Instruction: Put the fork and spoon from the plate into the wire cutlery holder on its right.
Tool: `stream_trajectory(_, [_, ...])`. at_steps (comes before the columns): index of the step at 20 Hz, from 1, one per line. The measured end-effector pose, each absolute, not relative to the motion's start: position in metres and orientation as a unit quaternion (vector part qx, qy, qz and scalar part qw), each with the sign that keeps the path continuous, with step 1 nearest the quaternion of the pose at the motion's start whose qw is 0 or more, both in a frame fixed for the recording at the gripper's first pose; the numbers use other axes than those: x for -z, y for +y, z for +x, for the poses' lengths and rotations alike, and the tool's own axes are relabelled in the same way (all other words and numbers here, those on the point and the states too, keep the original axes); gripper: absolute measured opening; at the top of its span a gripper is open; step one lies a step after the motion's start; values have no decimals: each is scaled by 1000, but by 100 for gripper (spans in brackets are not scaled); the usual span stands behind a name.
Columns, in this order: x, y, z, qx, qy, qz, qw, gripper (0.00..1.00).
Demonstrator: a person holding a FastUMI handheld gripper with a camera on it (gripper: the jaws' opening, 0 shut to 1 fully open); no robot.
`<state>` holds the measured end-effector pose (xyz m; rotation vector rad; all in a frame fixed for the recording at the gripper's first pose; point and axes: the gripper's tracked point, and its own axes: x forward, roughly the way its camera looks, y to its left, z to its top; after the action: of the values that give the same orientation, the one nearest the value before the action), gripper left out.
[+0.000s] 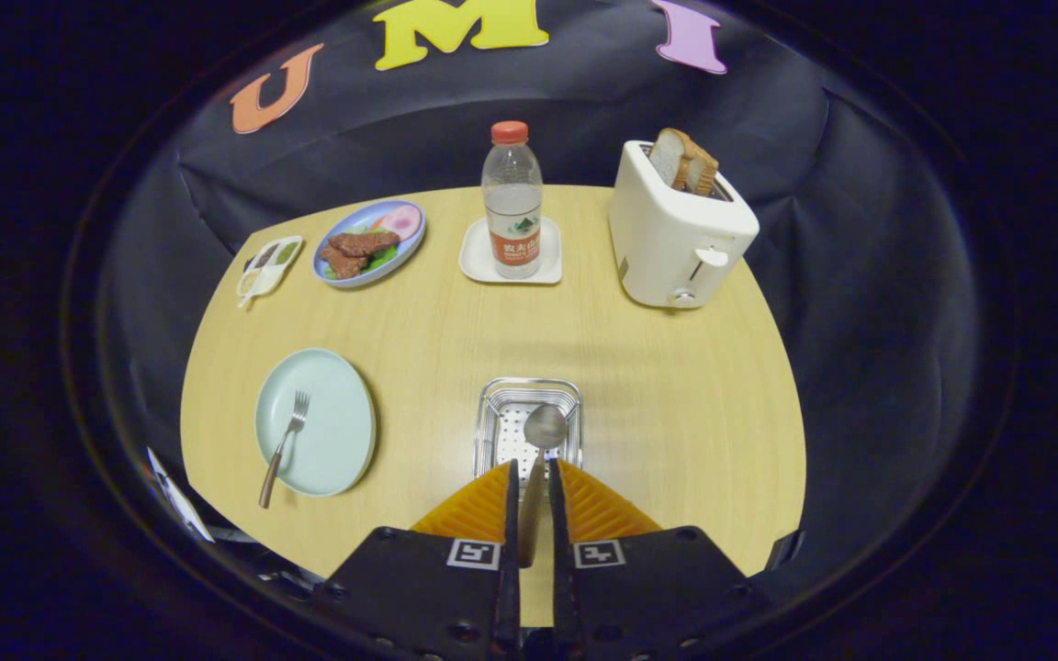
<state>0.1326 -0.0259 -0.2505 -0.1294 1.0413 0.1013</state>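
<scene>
My gripper [529, 477] is shut on the handle of a spoon [544, 428]. Its metal bowl sticks out ahead of the fingers, held over the wire cutlery holder [503, 395] that stands just beyond them on the wooden table. To the left of the holder lies a pale green plate [336, 431]. A fork [283, 448] with a wooden handle rests on that plate, tines pointing away from me. The spoon's handle is mostly hidden between the fingers.
Across the far side of the table [676, 386] stand a white toaster [676, 229] with bread slices, a water bottle [512, 197] on a small white tray, a blue plate of food [369, 242] and a small sauce dish [266, 264].
</scene>
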Motion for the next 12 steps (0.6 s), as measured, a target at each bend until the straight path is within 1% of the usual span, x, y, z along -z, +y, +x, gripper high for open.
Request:
stream_trajectory(2, [247, -12, 130, -68, 490, -42, 868, 24])
stream_trajectory(6, [245, 13, 123, -95, 460, -33, 882, 91])
stream_trajectory(7, [247, 19, 122, -96, 455, -34, 885, 96])
stream_trajectory(10, [251, 33, 119, -85, 445, -37, 891, 98])
stream_trajectory(12, [256, 51, 114, -89, 448, -28, 889, 97])
